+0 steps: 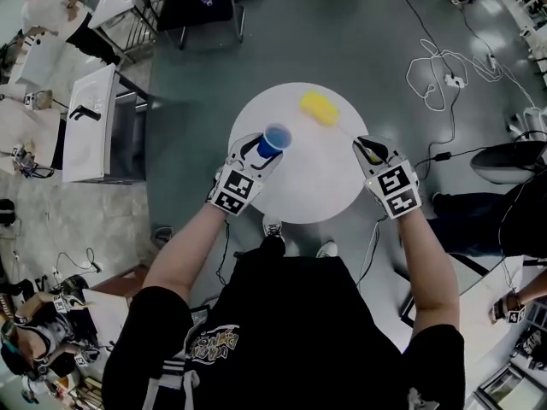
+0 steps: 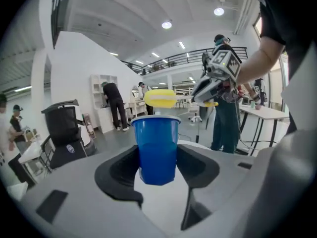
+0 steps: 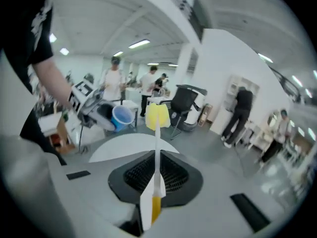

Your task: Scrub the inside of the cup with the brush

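A blue plastic cup (image 1: pixel 276 137) is held above the left side of the round white table (image 1: pixel 303 186), with my left gripper (image 1: pixel 266 148) shut on its sides. In the left gripper view the cup (image 2: pixel 158 147) stands upright between the dark pads, mouth up. My right gripper (image 1: pixel 369 150) is shut on the thin white handle of a brush whose yellow sponge head (image 1: pixel 319 107) hangs over the table's far side, apart from the cup. In the right gripper view the handle (image 3: pixel 157 150) runs straight out to the yellow head (image 3: pixel 157 115), and the cup (image 3: pixel 121 117) shows to its left.
A black chair (image 1: pixel 201 2) stands beyond the table. A white desk (image 1: pixel 90 126) is at the left. Cables and a power strip (image 1: pixel 449 79) lie on the floor at the right. Several people stand or sit around the room.
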